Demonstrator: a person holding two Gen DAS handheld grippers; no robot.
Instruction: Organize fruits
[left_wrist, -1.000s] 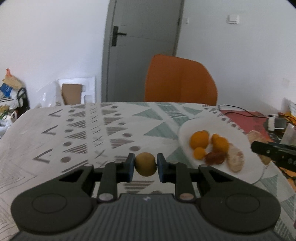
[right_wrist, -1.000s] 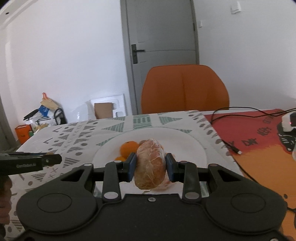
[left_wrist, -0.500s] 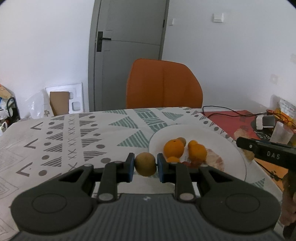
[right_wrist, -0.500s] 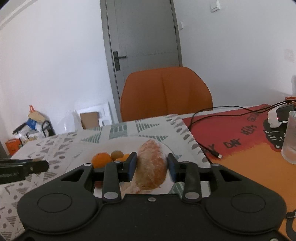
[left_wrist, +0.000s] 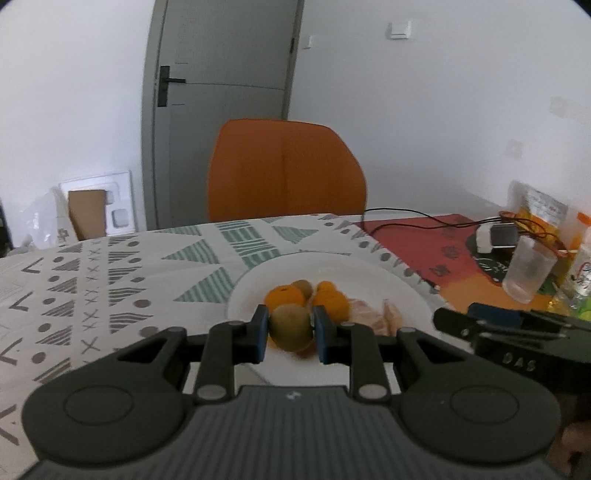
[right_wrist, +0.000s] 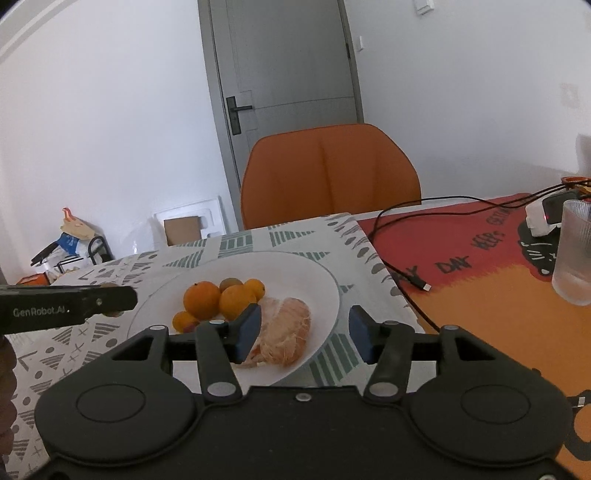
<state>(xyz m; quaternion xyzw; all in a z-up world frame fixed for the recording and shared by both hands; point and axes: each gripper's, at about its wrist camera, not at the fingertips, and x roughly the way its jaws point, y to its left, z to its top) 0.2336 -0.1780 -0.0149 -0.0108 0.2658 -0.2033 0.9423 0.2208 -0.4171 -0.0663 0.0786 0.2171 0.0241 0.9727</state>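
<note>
My left gripper (left_wrist: 289, 334) is shut on a brown kiwi (left_wrist: 290, 326) and holds it over the near edge of the white plate (left_wrist: 376, 275). On the plate lie oranges (left_wrist: 282, 297), another kiwi (left_wrist: 302, 286) and a peeled citrus piece (left_wrist: 391, 319). My right gripper (right_wrist: 303, 334) is open and empty over the plate's (right_wrist: 325, 288) right side. The peeled citrus piece (right_wrist: 284, 328) lies on the plate just left of its middle, beside oranges (right_wrist: 201, 299) and a kiwi (right_wrist: 231, 284). The left gripper (right_wrist: 66, 306) shows at the left edge.
An orange chair (right_wrist: 328, 173) stands at the table's far side. A red-orange mat (right_wrist: 491, 280) with a black cable (right_wrist: 406, 273), a frosted glass (right_wrist: 574, 251) and a charger (right_wrist: 543, 218) lies right of the plate. The patterned cloth (left_wrist: 92, 288) stretches left.
My right gripper opened and let the peeled citrus piece down onto the plate. My left gripper moved right with the kiwi, over the plate's near edge.
</note>
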